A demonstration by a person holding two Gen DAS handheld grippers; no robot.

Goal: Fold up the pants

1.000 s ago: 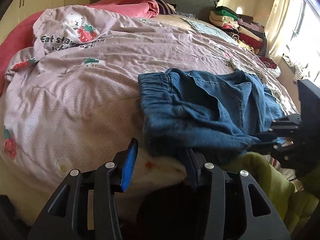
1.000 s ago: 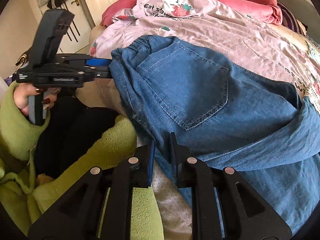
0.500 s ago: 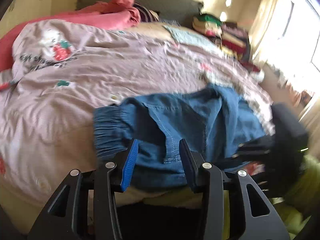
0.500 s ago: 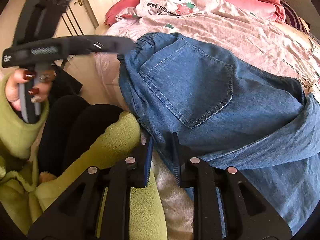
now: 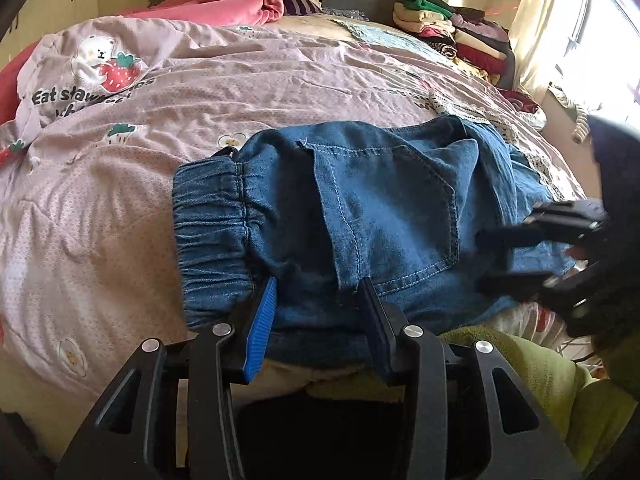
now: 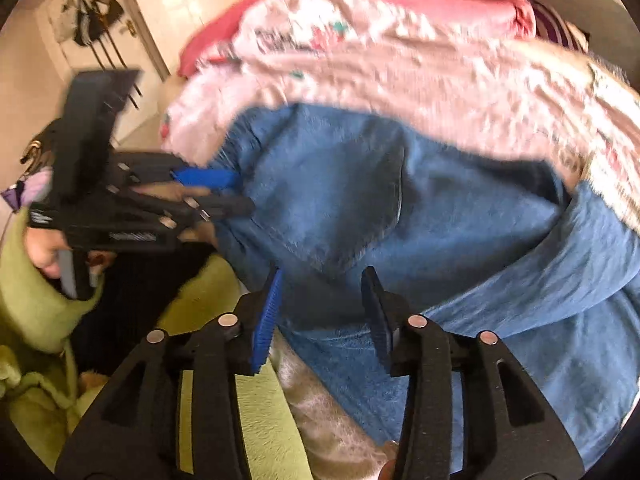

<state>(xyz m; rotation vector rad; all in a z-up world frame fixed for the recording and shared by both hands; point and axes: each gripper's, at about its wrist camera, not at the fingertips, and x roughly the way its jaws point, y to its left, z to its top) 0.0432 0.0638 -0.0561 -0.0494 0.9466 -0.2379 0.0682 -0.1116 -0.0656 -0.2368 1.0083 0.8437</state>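
At the bottom of the right wrist view the right gripper [image 6: 322,312] is opening its jaws. A second ago they were nipped nearly together on the near edge of the pants [image 6: 400,216]; now the fingers stand apart with denim between them but unpressed. By my reading it is letting the fold go.

At the bottom of the left wrist view the left gripper [image 5: 318,316] has slid in from beside the waist. Its half-spread fingers now flank the near hem next to the elastic waistband [image 5: 212,236], and I cannot tell whether the pads bite. It seems set to take the next hold.

The pants lie bunched across the near edge of the bed, pocket up, filling mid-frame. Farther off, upper left, the pink duvet [image 5: 200,92] reads "Eat straw…", the rest creased away. The gripper's own label is too blurred to read.
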